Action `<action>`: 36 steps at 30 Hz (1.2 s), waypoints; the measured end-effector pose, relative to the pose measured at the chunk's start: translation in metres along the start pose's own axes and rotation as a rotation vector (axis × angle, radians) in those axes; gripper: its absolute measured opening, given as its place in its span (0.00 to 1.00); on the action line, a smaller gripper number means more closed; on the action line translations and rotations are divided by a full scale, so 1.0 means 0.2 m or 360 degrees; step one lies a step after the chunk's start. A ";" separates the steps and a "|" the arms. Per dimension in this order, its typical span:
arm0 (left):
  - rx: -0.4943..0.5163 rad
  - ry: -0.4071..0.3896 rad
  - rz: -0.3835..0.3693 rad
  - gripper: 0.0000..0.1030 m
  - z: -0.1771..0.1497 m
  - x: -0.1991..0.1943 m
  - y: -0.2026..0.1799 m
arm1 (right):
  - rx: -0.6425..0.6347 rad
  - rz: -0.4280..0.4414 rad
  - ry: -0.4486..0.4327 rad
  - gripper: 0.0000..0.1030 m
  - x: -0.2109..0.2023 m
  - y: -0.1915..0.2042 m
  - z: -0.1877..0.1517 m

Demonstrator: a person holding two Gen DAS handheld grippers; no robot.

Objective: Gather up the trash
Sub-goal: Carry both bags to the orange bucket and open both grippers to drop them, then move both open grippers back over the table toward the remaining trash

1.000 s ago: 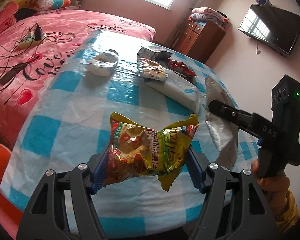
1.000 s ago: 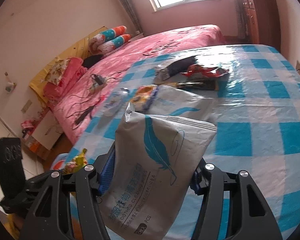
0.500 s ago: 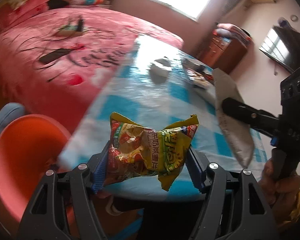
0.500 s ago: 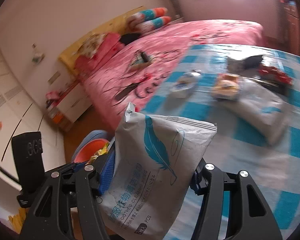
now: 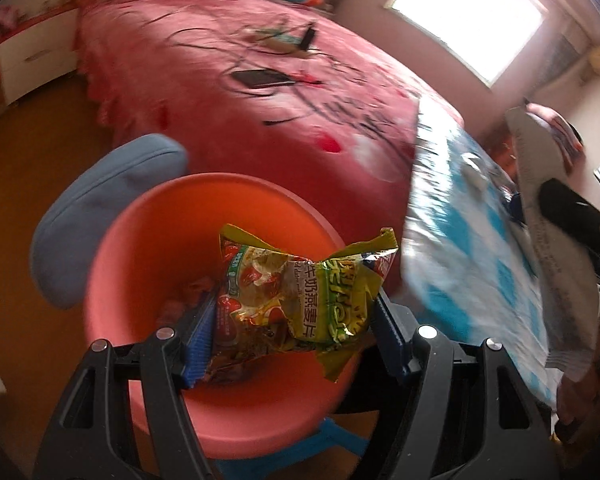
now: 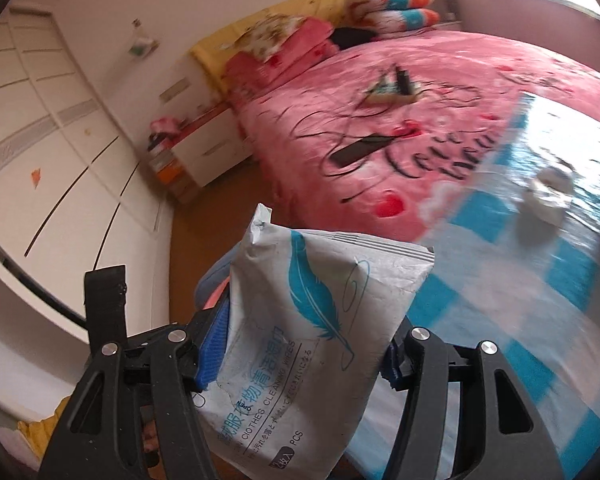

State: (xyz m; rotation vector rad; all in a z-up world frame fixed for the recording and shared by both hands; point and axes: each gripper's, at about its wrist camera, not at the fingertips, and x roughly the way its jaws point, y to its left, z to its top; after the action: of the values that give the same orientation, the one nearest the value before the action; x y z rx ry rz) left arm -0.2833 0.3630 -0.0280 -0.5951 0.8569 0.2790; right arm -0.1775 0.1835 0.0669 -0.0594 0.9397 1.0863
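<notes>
Black tongs (image 5: 292,344), blue pads (image 5: 200,340), silver screws.

snack wrapper (image 5: 300,304): crumpled yellow-green, above orange bin (image 5: 140,240) | wipes pack (image 6: 312,328): white, blue feather, upright

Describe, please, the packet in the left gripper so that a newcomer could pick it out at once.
Beside the pink bed an orange tub stands on the floor, next to the blue-checked table. In front of the tub, the left gripper clamps a crumpled snack wrapper. Its glossy yellow-green and red print sets it apart from the pale wipes pack with a blue feather, which the right gripper holds.
</notes>
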 end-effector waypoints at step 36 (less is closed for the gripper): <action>-0.0056 -0.0070 0.0047 0.80 0.04 -0.01 -0.03 | 0.0056 -0.0299 -0.0202 0.92 -0.20 -0.23 -0.15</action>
State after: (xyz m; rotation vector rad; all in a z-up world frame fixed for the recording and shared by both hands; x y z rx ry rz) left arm -0.2767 0.3627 -0.0213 -0.6075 0.8202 0.3335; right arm -0.1650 0.1171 0.0568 -0.0484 0.8216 0.8894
